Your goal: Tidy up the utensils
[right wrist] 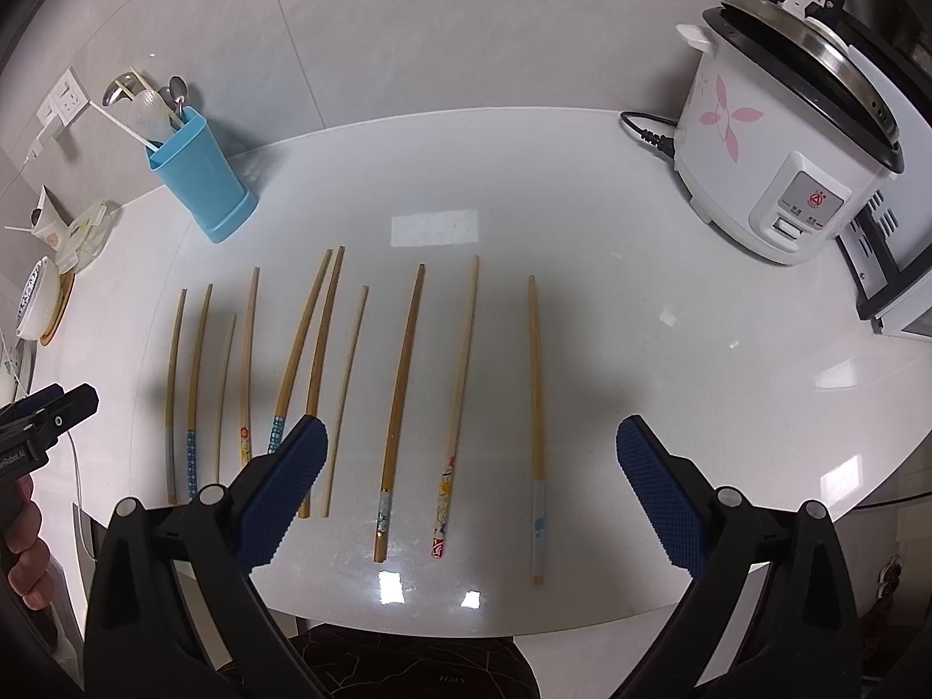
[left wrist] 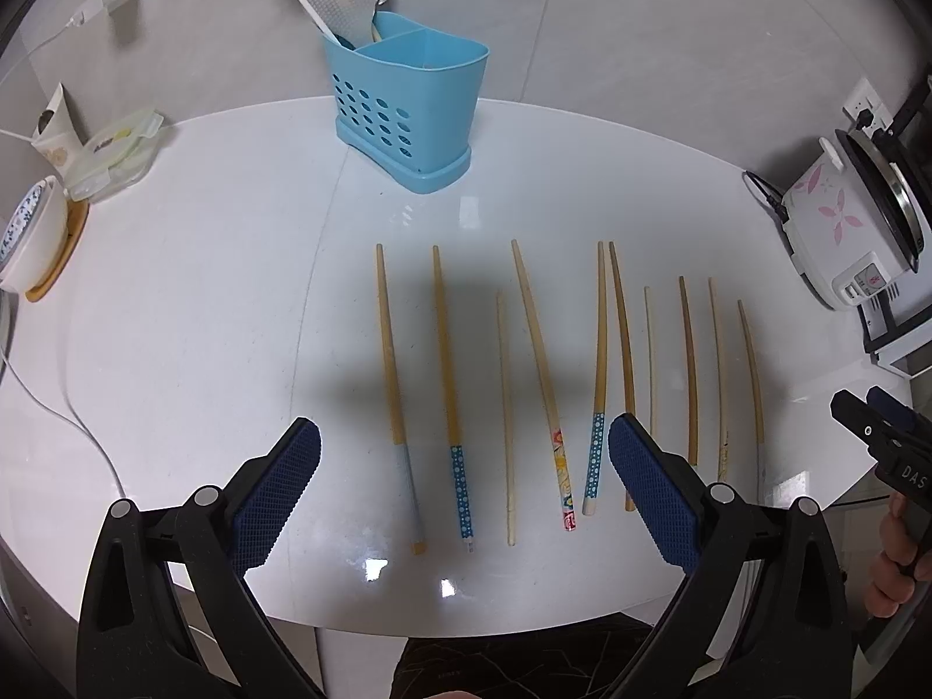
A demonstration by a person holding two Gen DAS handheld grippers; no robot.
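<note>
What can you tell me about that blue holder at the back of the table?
The holder is a light blue tub, plastic by the look, upright on a matching drip base on the white table, near the wall. Round holes pierce one wall. A divider splits it: the compartment nearer the wall holds a pale rice paddle, metal spoons and sticks; the larger one looks nearly empty. Neither gripper touches it.

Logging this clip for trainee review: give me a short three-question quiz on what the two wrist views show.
1. True or false: the left claw grips a chopstick.
2. Which compartment of the blue caddy holds utensils? A) far-left B) front
3. What appliance stands right of the chopsticks?

Key: 1 false, both it and the right claw are open and empty; 2 A; 3 the rice cooker.
</note>
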